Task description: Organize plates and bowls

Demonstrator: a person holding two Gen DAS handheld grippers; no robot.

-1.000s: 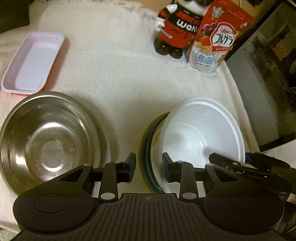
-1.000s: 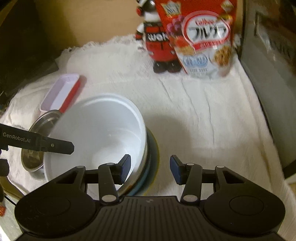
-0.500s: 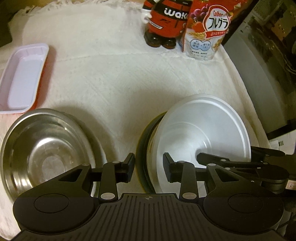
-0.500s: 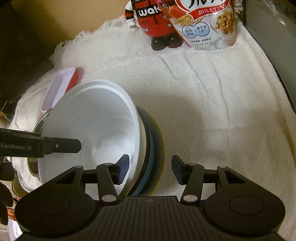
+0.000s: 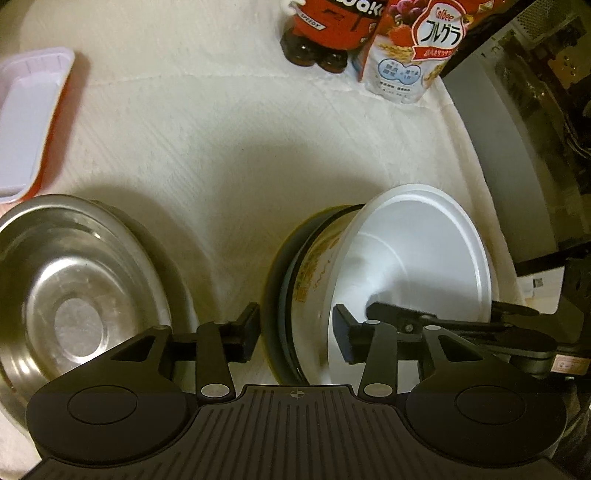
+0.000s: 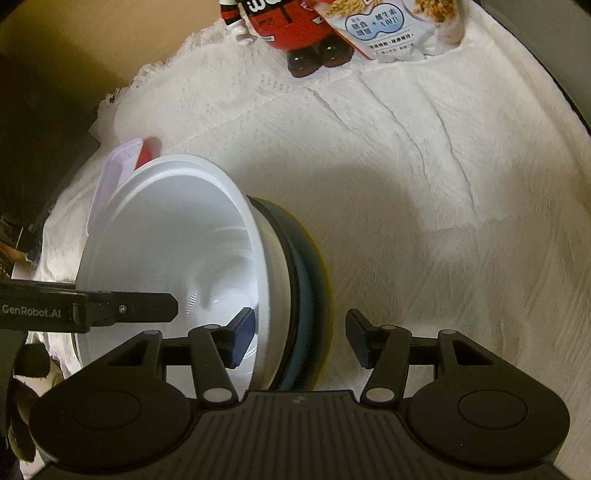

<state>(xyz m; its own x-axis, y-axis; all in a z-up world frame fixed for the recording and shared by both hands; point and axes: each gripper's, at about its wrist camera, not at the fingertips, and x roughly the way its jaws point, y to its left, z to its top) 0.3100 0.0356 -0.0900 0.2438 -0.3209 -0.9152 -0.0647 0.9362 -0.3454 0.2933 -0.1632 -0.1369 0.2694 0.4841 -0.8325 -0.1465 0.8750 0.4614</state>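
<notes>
A white bowl (image 5: 413, 258) sits nested in a stack of darker dishes (image 5: 280, 295) with blue and yellow rims, on a white cloth. My left gripper (image 5: 295, 332) is open and straddles the stack's left rim, its right finger inside the white bowl. My right gripper (image 6: 299, 338) is open and straddles the stack's right rim (image 6: 310, 295), its left finger inside the white bowl (image 6: 166, 251). A steel bowl (image 5: 70, 291) stands empty to the left of the stack.
A white rectangular tray (image 5: 26, 122) with a red edge lies at the far left. A red figure bottle (image 5: 325, 26) and a cereal bag (image 5: 410, 55) stand at the back. A dark appliance (image 5: 535, 129) borders the cloth on the right.
Both grippers have moved forward and lower onto the stack from either side. The white bowl looks more tilted in both views.
</notes>
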